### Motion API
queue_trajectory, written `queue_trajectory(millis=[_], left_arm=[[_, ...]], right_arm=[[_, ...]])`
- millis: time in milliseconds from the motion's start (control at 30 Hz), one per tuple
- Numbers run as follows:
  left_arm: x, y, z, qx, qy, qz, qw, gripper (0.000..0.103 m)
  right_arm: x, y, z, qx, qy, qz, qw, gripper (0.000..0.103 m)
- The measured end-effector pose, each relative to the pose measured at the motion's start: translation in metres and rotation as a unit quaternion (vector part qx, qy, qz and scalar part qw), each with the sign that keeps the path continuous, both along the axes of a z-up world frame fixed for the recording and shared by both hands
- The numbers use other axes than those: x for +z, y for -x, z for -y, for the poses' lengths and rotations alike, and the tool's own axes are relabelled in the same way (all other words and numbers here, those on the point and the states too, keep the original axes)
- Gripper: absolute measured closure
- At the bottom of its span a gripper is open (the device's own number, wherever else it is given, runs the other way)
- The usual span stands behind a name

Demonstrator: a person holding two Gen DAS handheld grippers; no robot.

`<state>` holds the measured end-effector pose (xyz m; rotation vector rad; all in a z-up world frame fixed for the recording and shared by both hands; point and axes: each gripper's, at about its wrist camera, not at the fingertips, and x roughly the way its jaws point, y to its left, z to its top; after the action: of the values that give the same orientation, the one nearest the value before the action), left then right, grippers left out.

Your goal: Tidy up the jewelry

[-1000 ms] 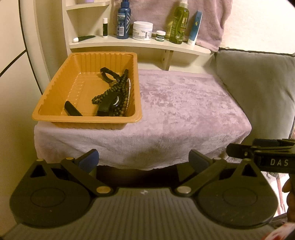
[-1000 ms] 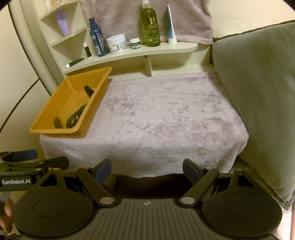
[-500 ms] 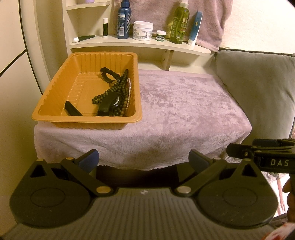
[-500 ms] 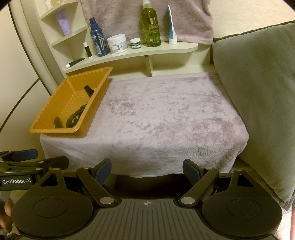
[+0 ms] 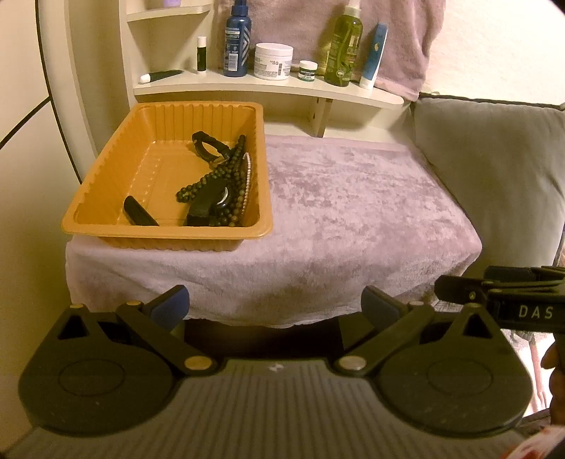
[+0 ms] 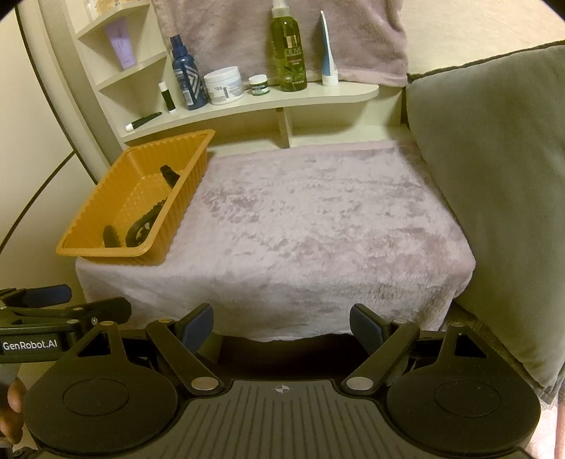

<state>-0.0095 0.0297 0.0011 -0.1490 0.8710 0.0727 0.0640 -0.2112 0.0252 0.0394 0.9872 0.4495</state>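
Observation:
An orange tray [image 5: 106,219] stands at the left of the plush lilac-covered table [image 5: 353,212]. In it lie a dark bead necklace [image 5: 233,183], a black watch [image 5: 208,203], a pearl strand [image 5: 249,173], a black strap [image 5: 208,144] and a small black bar [image 5: 139,212]. The tray also shows in the right wrist view [image 6: 116,252]. My left gripper [image 5: 275,303] is open and empty, held before the table's front edge. My right gripper [image 6: 281,323] is open and empty, level with it to the right.
A cream shelf [image 5: 268,84] behind the table carries bottles, jars and tubes. A grey cushion [image 6: 494,176] stands against the table's right side. A towel [image 6: 282,31] hangs behind the shelf. A curved cream wall panel lies left of the tray.

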Motion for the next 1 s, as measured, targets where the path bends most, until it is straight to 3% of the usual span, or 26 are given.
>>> queue_trajectory(millis=[1000], left_arm=[[0.0020,-0.0020,-0.0005,-0.001,0.001,0.002,1.0000,0.000]], right_arm=[[0.0015,-0.0014,0.0002,-0.001,0.001,0.002,1.000,0.019]])
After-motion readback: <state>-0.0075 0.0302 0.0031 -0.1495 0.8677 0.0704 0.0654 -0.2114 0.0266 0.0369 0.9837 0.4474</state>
